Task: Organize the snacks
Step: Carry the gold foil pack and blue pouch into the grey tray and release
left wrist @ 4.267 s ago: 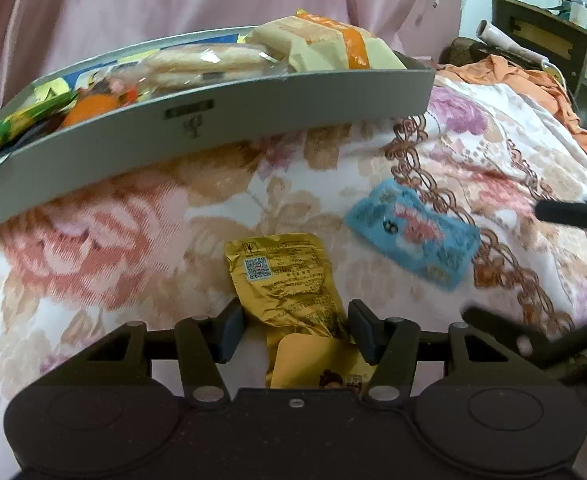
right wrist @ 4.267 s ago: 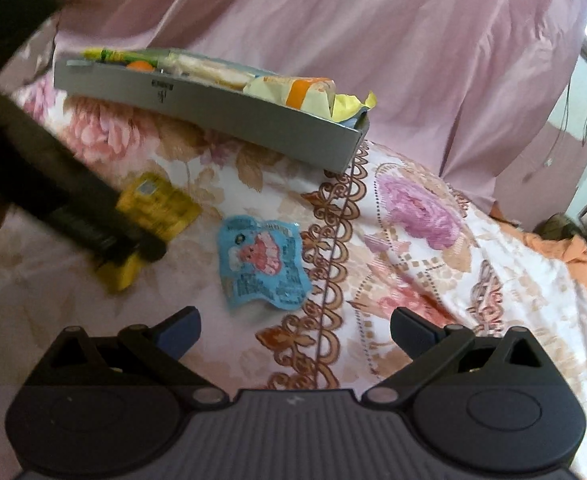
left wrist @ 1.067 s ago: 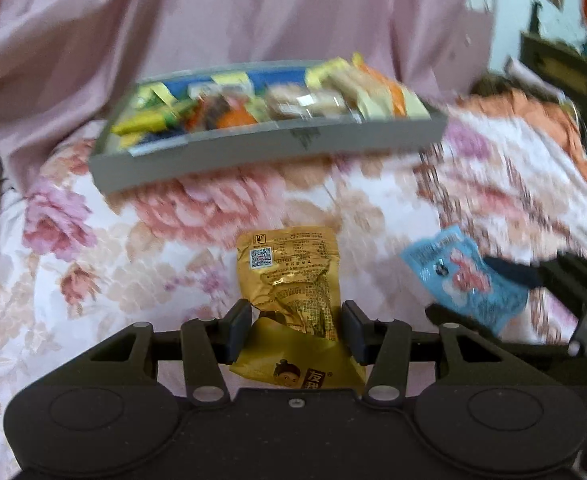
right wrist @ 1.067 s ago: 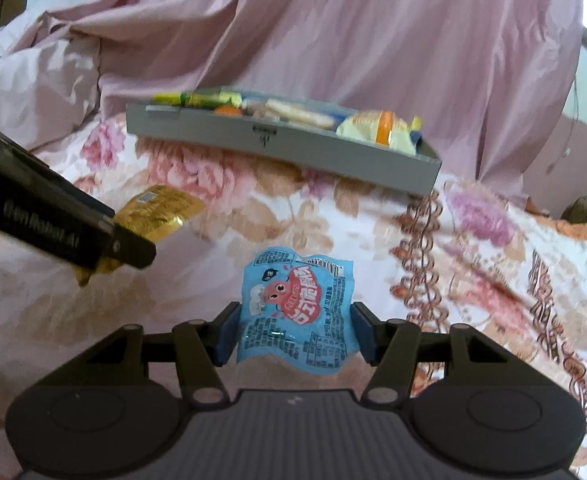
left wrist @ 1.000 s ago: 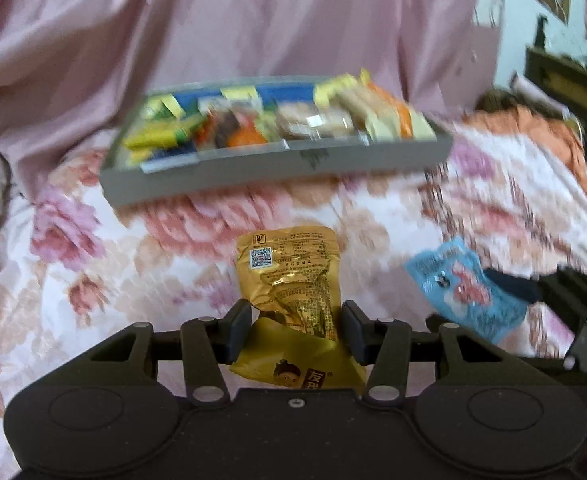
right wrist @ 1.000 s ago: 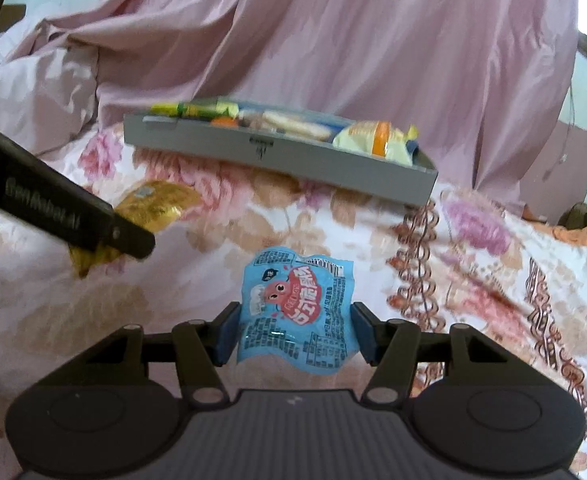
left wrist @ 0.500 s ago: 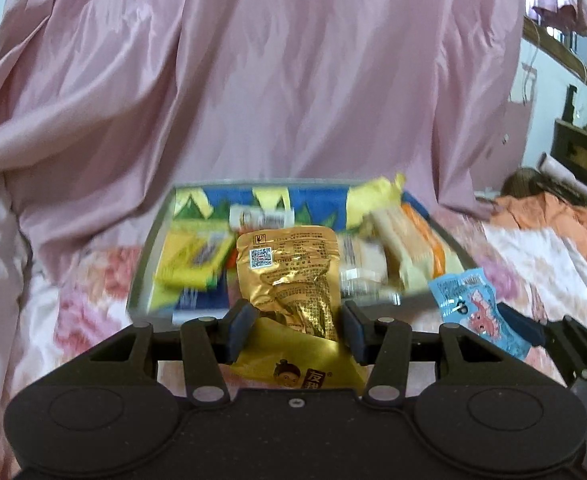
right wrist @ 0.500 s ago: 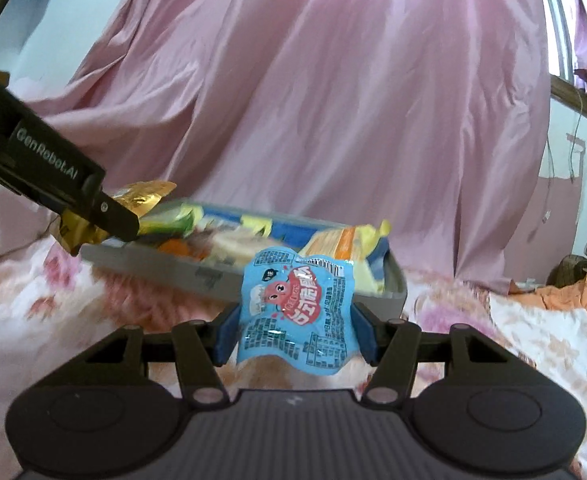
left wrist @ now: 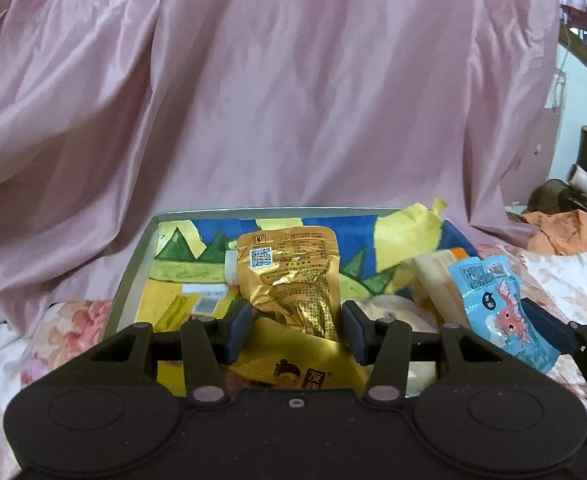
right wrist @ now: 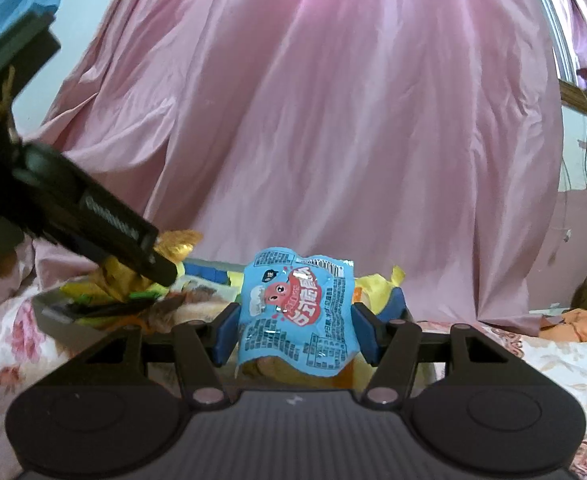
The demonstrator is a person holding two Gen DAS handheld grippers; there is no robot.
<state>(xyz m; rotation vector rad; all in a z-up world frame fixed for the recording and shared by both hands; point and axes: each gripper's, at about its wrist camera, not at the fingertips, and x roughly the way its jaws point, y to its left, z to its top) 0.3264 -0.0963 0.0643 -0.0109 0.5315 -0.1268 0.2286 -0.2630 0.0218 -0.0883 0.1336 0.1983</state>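
1. A pink satin drape (left wrist: 293,100) fills the upper half of both your views, hanging behind everything else.
2. Your shallow grey metal tray (left wrist: 133,276) sits at centre frame on the floral bedspread (left wrist: 53,332), with a blue, yellow and green printed liner and loose snack packs inside.
3. Your left gripper (left wrist: 295,330) is clamped on the gold foil snack pouch (left wrist: 289,276), which stands upright in front of the tray's middle, probably above it, though the lens makes the height hard to judge.
4. Your right gripper (right wrist: 295,334) is clamped on the light blue snack packet with a red cartoon creature (right wrist: 297,316), at lower centre of its view, in front of the tray's right end.
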